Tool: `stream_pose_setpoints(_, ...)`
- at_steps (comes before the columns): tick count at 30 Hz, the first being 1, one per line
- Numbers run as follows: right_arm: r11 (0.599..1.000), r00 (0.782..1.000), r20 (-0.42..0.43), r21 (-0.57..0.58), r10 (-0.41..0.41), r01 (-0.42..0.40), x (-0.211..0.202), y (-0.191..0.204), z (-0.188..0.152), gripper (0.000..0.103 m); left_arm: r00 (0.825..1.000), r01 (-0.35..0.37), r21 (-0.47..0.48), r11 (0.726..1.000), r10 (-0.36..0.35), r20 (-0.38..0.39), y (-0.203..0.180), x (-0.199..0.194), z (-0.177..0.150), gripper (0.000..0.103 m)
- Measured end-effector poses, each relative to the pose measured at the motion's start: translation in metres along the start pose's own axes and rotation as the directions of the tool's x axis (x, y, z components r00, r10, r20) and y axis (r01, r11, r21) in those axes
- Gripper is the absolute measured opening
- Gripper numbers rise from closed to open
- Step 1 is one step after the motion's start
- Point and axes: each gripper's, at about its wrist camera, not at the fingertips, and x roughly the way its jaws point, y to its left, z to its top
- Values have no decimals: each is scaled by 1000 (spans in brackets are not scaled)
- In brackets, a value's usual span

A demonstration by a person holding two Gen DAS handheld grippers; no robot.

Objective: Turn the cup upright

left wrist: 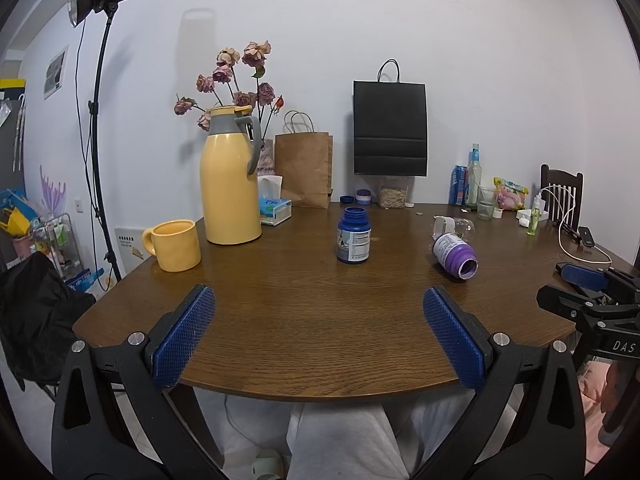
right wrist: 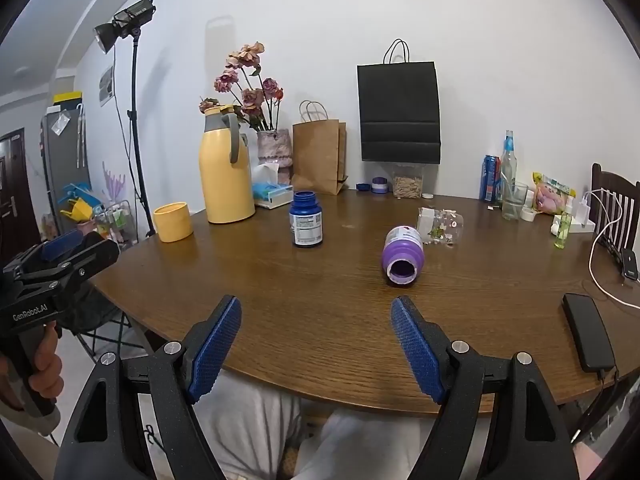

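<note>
A yellow mug [left wrist: 176, 245] [right wrist: 173, 222] stands at the table's left, handle to the left; I cannot tell whether its mouth faces up or down. A clear plastic cup [left wrist: 456, 226] [right wrist: 442, 222] lies on its side right of centre. In front of it a purple bottle [left wrist: 456, 255] [right wrist: 402, 256] also lies on its side, with its open mouth toward me. My left gripper [left wrist: 319, 296] hovers open over the near table edge, holding nothing. My right gripper [right wrist: 316, 306] is open too, empty, just short of the purple bottle.
An upright blue bottle [left wrist: 353, 236] stands mid-table. A yellow thermos jug [left wrist: 230, 180], tissue box [left wrist: 274, 208], paper bags and flowers line the back. Bottles, a glass and snacks sit back right. A black phone [right wrist: 588, 336] on a cable lies near the right edge of the wooden table [left wrist: 320, 340].
</note>
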Motion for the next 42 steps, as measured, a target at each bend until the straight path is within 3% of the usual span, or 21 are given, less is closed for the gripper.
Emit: stream_pose_setpoints(42,1000,1000,-12,-29,6,-7,7,12,-5,82,1000,3,0,1000,-3,-5,3,0,-1,103)
